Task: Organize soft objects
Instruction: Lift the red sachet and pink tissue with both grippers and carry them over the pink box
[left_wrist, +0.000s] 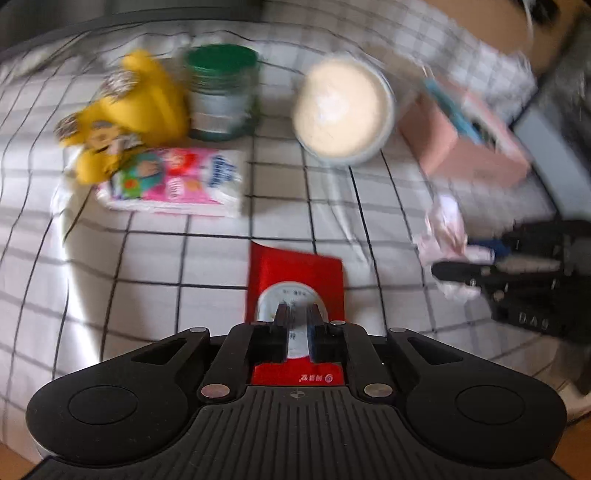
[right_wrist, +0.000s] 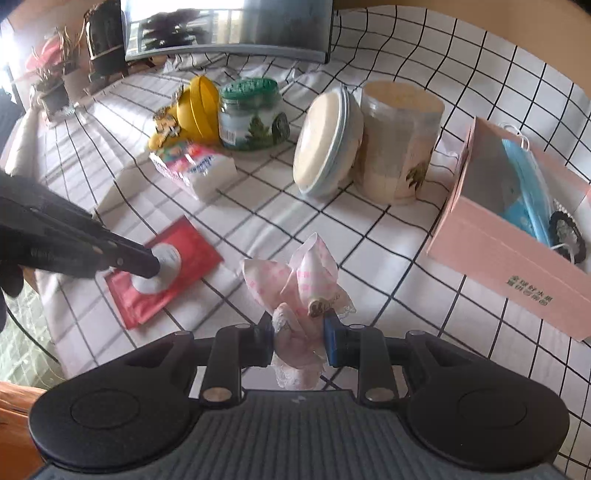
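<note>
The pink cloth (right_wrist: 301, 295) is held pinched in the right gripper (right_wrist: 299, 338) above the checked table (right_wrist: 369, 236), the left gripper (left_wrist: 298, 325) is nearly closed over the red packet (left_wrist: 295, 273), and slippage of loose folds is judged possible.

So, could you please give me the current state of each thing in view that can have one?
Left gripper: nearly shut, tips on the red pack's white cap.
Right gripper: shut on the pink cloth.
Pink cloth: bunched, held above the table.
Red pack: flat on the table.
Pink box: open, blue bag inside.
Cream tub: upright, lid off.
Lid: leaning on the tub.
Green jar: upright, closed.
</note>
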